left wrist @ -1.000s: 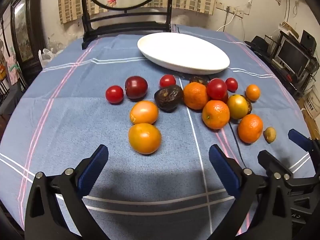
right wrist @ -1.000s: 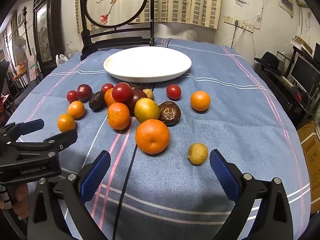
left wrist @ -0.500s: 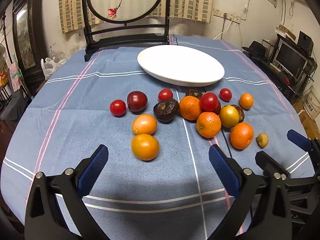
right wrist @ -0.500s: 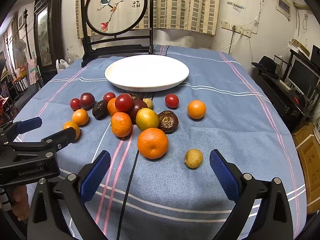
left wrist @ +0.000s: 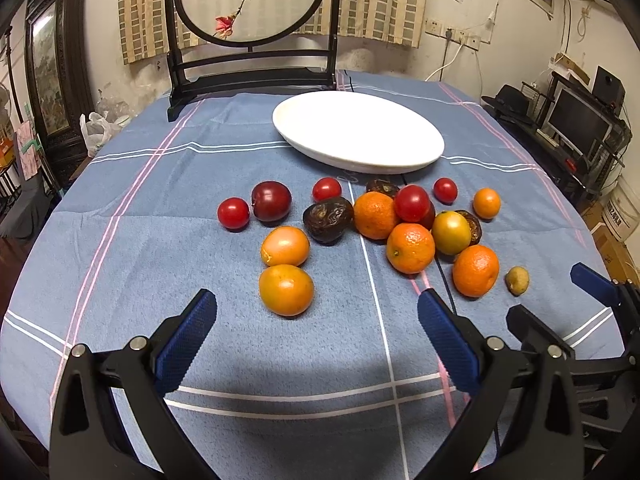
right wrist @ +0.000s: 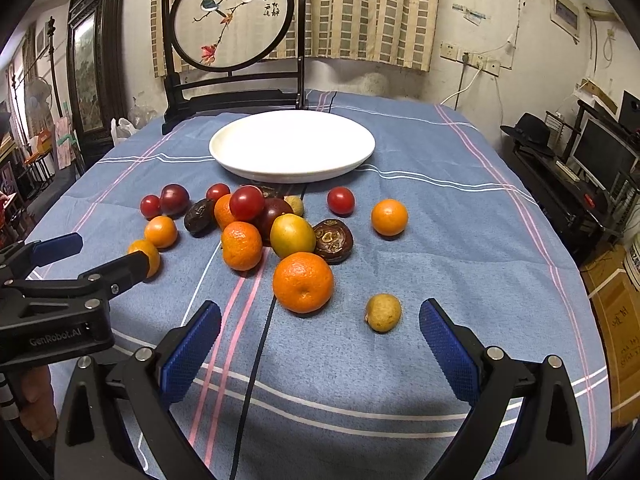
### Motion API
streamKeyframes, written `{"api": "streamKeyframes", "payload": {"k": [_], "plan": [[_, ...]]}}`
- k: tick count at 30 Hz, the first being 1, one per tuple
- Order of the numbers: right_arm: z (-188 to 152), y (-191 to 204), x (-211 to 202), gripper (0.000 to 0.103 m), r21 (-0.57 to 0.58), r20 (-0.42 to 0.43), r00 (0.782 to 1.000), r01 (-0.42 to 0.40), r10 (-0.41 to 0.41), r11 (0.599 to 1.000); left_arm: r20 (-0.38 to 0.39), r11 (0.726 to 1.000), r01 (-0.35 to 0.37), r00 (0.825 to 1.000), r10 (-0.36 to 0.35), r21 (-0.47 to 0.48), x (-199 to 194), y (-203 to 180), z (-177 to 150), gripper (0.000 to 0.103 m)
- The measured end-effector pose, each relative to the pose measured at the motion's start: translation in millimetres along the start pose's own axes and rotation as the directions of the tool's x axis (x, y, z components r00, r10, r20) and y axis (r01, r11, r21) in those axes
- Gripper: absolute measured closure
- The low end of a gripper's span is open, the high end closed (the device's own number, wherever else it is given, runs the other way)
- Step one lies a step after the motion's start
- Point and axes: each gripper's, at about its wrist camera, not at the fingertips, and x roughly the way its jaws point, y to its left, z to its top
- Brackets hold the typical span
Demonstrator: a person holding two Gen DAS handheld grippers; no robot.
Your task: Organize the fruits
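While our left gripper [left wrist: 316,320] and right gripper [right wrist: 320,324] hover wide open and empty, the fruits [right wrist: 280,232] lie mid-table before the bare white plate [right wrist: 292,146].

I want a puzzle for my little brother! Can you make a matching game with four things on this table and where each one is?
Things:
1. white plate
2. small yellowish fruit
3. black cable
4. lone mandarin

Places:
A. alone on the cloth, right of the fruit pile
B. behind all the fruit, nothing on it
C. close in front of the open right gripper
D. running along the cloth under the pile

Pairs: 1-B, 2-C, 3-D, 4-A
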Motion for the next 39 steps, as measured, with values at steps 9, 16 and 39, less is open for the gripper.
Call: {"api": "streamKeyframes", "payload": {"k": [9,16,39], "plan": [[-1.9,-2.2,-1.8,0.003,0.008,-0.004,1.000,-0.002,0.002,1.000,-0.006,1.000,0.001,1.000,-0.001,0.002,-1.7,-2.3,-2.4,0.004],[-4.9,-4.3,-1.5,0.003,0.017,-0.006,1.000,-0.005,0.005,1.000,-0.012,1.000,0.003,1.000,-0.003,-0.004,-1.9,-2.3,-4.9,0.004],[-6.7,-3.7,-1.5,0.004,0.022,-0.011,1.000,-0.014,0.014,1.000,-0.021,1.000,0.006,1.000,-0.006,0.001,-1.8,-3.6,-7.4,0.004]]}}
